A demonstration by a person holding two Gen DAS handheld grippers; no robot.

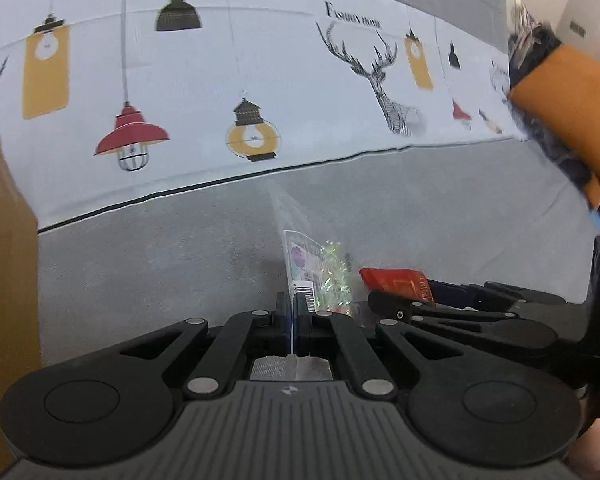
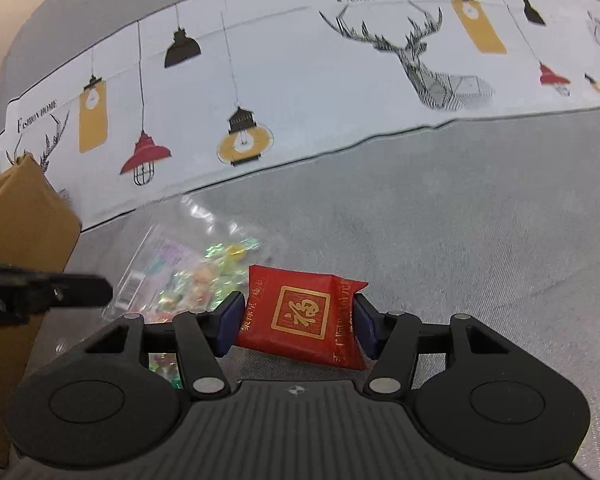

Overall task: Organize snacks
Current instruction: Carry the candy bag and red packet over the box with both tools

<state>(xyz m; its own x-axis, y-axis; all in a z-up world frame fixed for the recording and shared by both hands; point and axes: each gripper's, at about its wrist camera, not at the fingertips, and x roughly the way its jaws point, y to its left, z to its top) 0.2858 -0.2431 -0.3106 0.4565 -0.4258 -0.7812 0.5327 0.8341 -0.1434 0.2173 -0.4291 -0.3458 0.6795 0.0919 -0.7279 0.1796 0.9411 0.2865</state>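
A clear bag of colourful wrapped candies (image 1: pixel 324 276) hangs from its edge, which is pinched in my left gripper (image 1: pixel 293 308); that gripper is shut on it. A little to its right, my right gripper (image 1: pixel 424 294) holds a red snack packet (image 1: pixel 396 282). In the right wrist view the red packet (image 2: pixel 300 316), with a gold square emblem, sits between the two blue pads (image 2: pixel 230 322) of the right gripper (image 2: pixel 298 320), and both pads press its sides. The clear bag (image 2: pixel 196 276) lies just left of it, and the left gripper's finger (image 2: pixel 76 292) reaches in from the left.
A brown cardboard box (image 1: pixel 4 280) (image 2: pixel 24 220) stands at the left. A grey cloth surface (image 2: pixel 460 220) lies below, and a white band printed with lamps and deer (image 1: pixel 260 80) runs behind it. A blurred orange and dark object (image 1: pixel 572 112) is at the right edge.
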